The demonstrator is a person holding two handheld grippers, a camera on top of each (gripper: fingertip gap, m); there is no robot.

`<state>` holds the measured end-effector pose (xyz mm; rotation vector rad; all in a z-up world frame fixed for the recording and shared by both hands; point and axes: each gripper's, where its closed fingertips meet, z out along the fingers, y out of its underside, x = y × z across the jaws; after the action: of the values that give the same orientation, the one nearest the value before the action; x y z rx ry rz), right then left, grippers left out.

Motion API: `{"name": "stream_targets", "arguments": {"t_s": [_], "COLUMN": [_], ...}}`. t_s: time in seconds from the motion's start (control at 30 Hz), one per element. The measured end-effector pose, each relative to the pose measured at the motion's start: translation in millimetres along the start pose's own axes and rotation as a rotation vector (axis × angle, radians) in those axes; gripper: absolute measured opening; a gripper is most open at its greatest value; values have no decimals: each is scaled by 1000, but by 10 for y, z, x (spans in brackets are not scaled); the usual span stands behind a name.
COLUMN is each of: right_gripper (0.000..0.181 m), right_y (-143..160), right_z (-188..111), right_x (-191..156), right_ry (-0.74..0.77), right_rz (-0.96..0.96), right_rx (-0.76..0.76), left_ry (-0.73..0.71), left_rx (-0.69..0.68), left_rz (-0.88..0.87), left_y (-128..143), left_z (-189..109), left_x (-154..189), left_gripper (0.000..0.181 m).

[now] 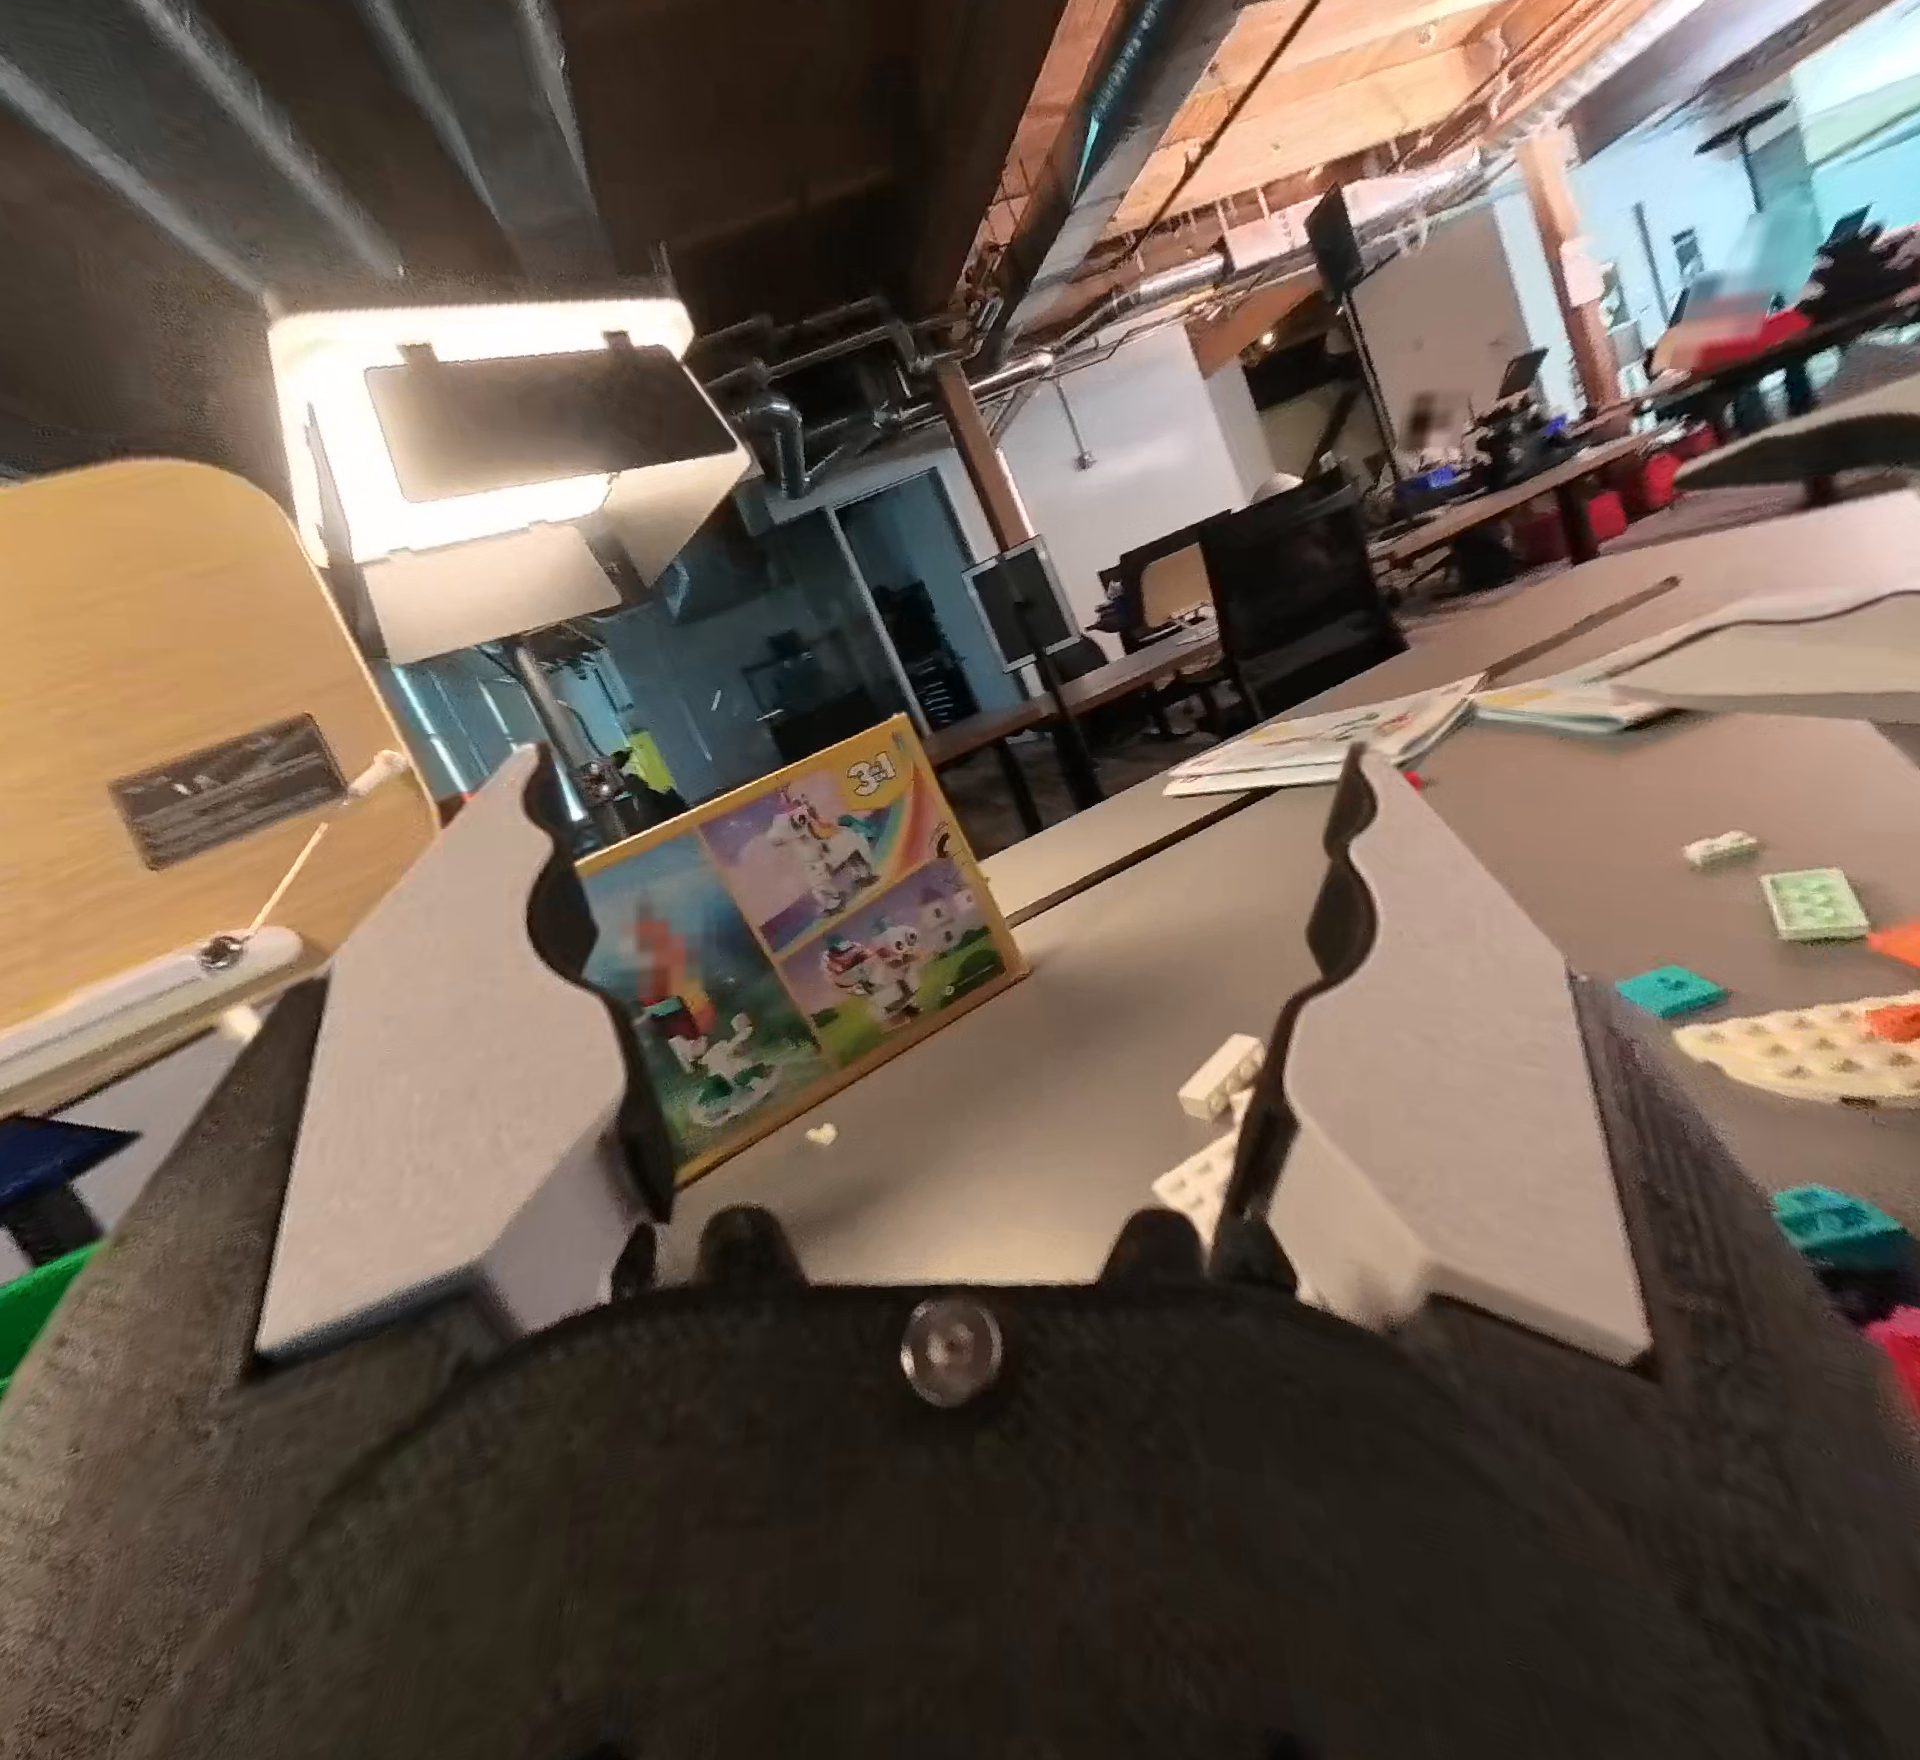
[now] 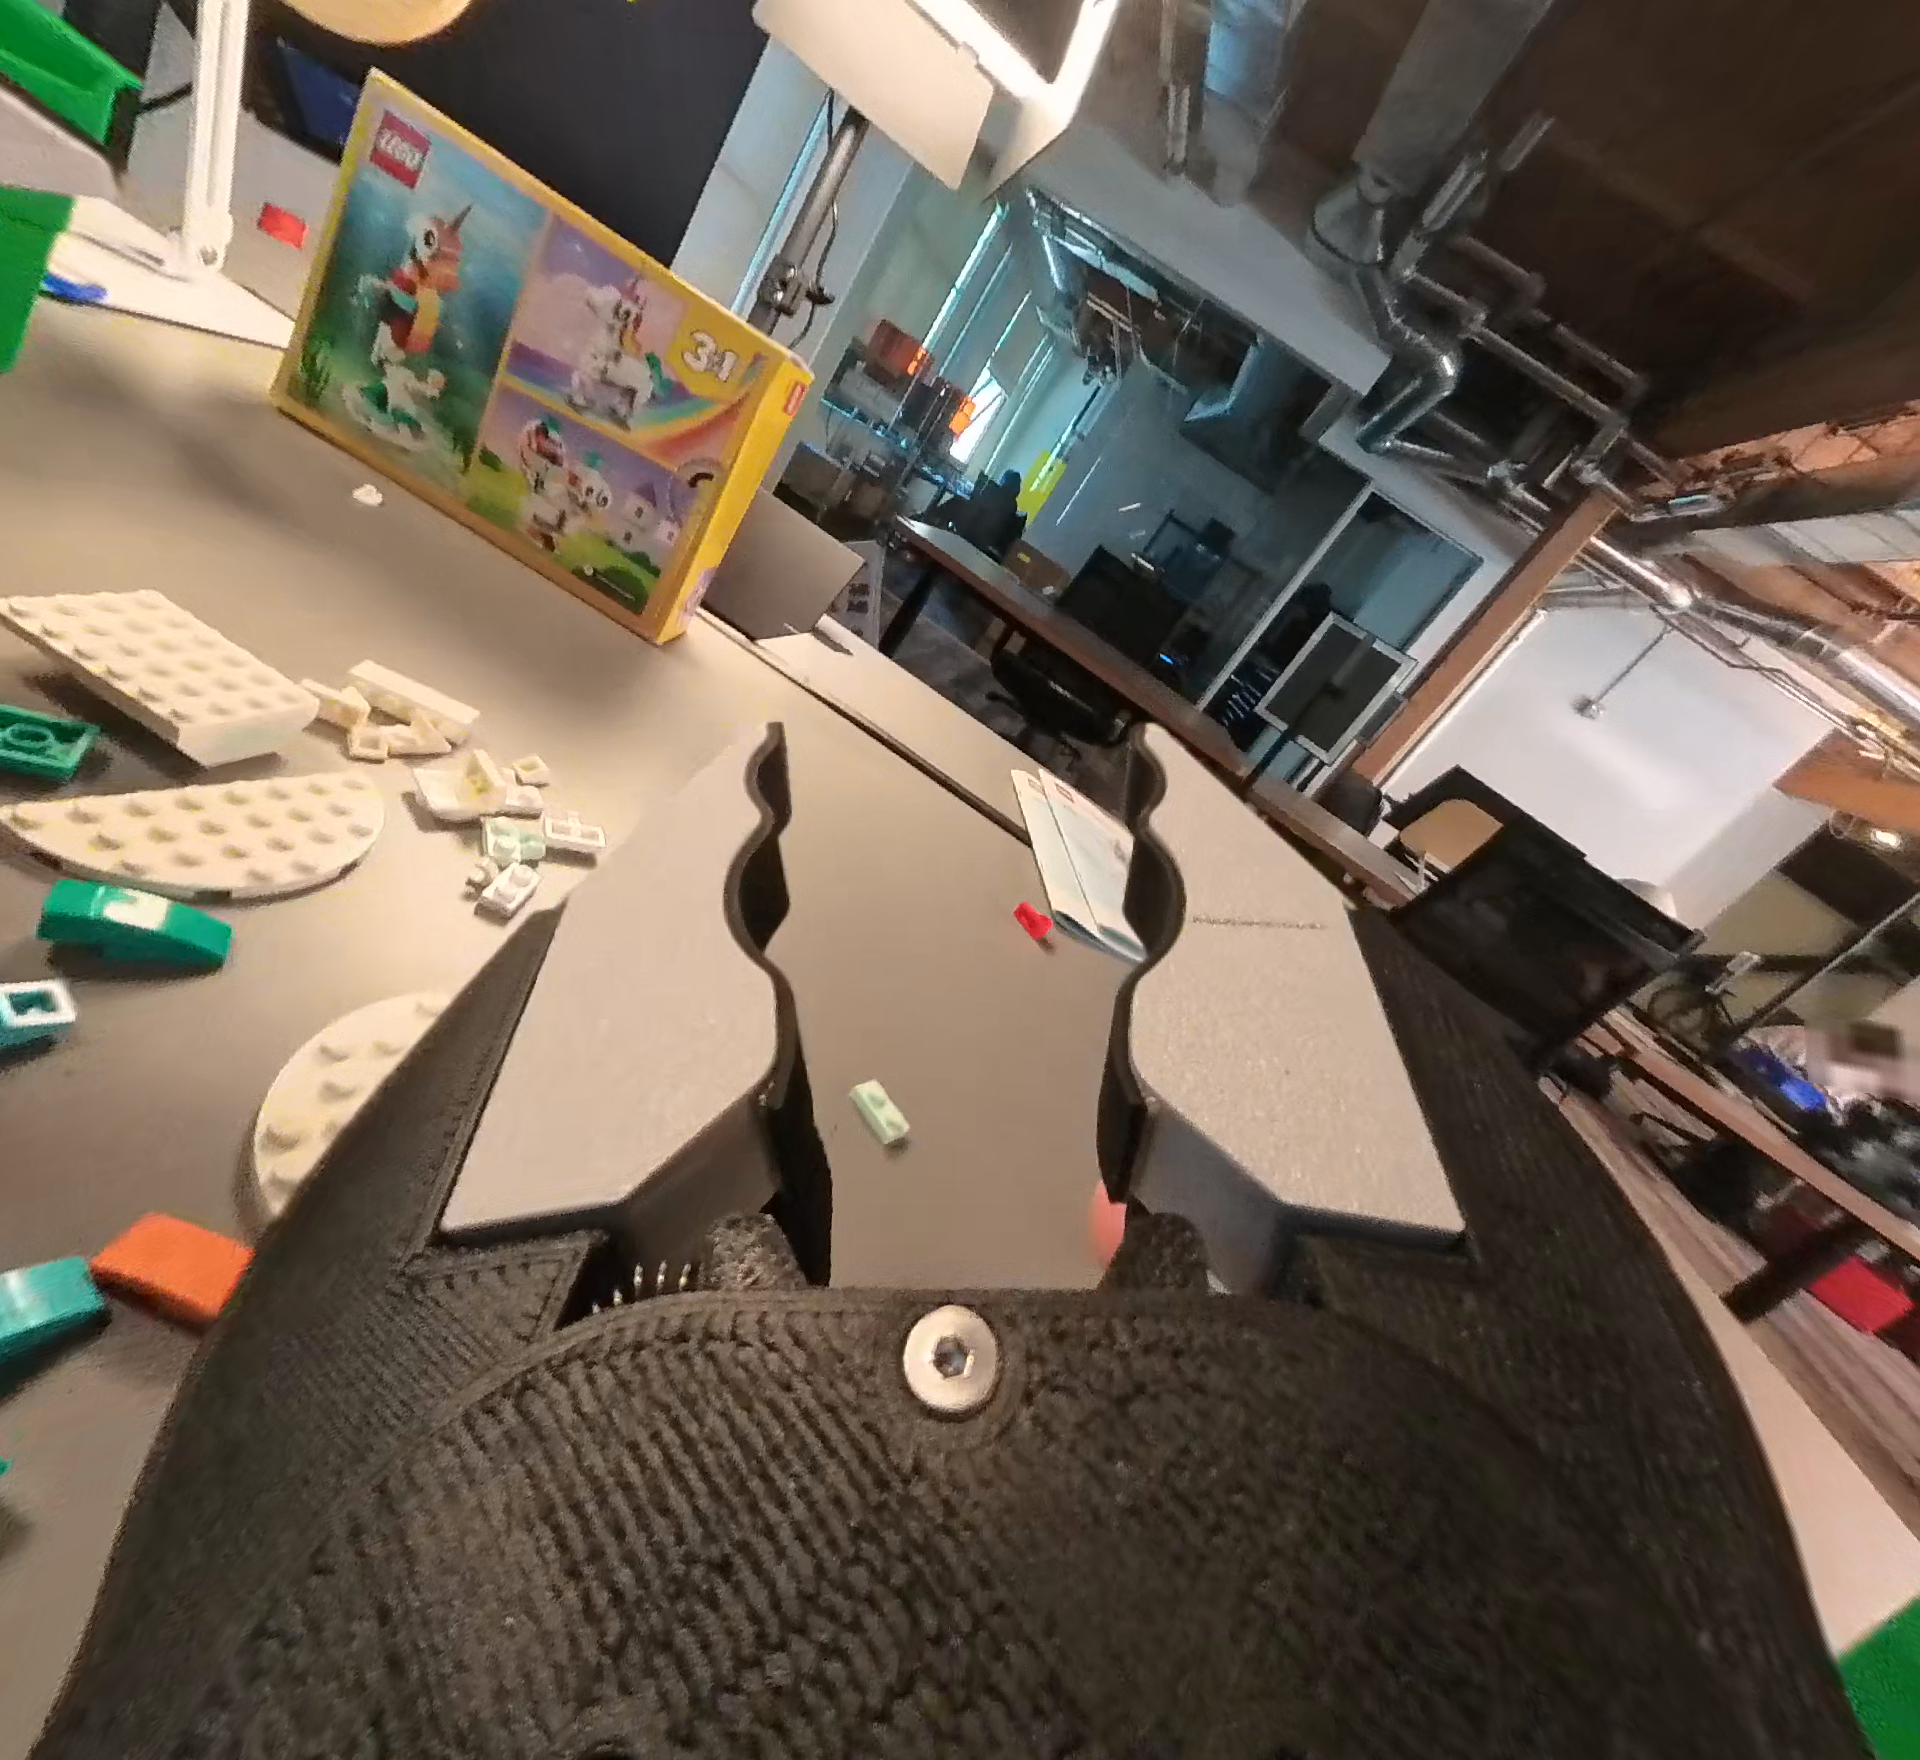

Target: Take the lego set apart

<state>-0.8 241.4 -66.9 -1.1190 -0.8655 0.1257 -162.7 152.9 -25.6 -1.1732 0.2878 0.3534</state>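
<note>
Loose lego pieces lie scattered on the grey table [image 2: 156,505]. In the right wrist view there are white studded plates [image 2: 166,671], a white half-round plate [image 2: 197,837], small white and pale green bits [image 2: 499,827], teal pieces [image 2: 135,926] and an orange tile [image 2: 171,1269]. A pale green small plate [image 2: 880,1112] lies between the fingers of my right gripper [image 2: 956,754], which is open and empty. My left gripper [image 1: 940,770] is open and empty, low over the table; white bricks [image 1: 1221,1076] lie by its right finger [image 1: 1455,1035].
The yellow lego box stands upright at the back of the table [image 1: 790,941], also in the right wrist view [image 2: 540,360]. Instruction booklets [image 1: 1320,749] lie farther off. A tiny red piece [image 2: 1032,921] is near a booklet [image 2: 1081,858]. A lit lamp panel [image 1: 499,432] hangs above. From the right gripper's tips to the orange tile [image 2: 171,1269] is close to 11 cm.
</note>
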Motion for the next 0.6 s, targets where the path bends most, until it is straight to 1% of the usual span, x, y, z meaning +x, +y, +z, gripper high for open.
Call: {"name": "stream_targets", "arguments": {"t_s": [0.1,0.2,0.27,0.43,0.6], "right_gripper": [64,64,64,65,65], "right_y": [-18,-67,-97,-173,-162], "right_z": [-24,-45,-71,-118,-118], "right_x": [-83,-240,-354,-593,-643], "right_ry": [-18,-76,-111,-180,-193], "right_rz": [-47,-73,-107,-210,-228], "right_rx": [-2,8,10,39,28], "left_ry": [-4,-14,-23,14,-22], "left_rx": [-36,-102,-145,-125,-131], "left_rz": [76,196,215,299,224], "left_y": [28,174,240,133,25], "left_z": [-48,-54,-58,-178,-361], "left_x": [90,105,99,244,237], "left_gripper": [140,141,146,146,147]}}
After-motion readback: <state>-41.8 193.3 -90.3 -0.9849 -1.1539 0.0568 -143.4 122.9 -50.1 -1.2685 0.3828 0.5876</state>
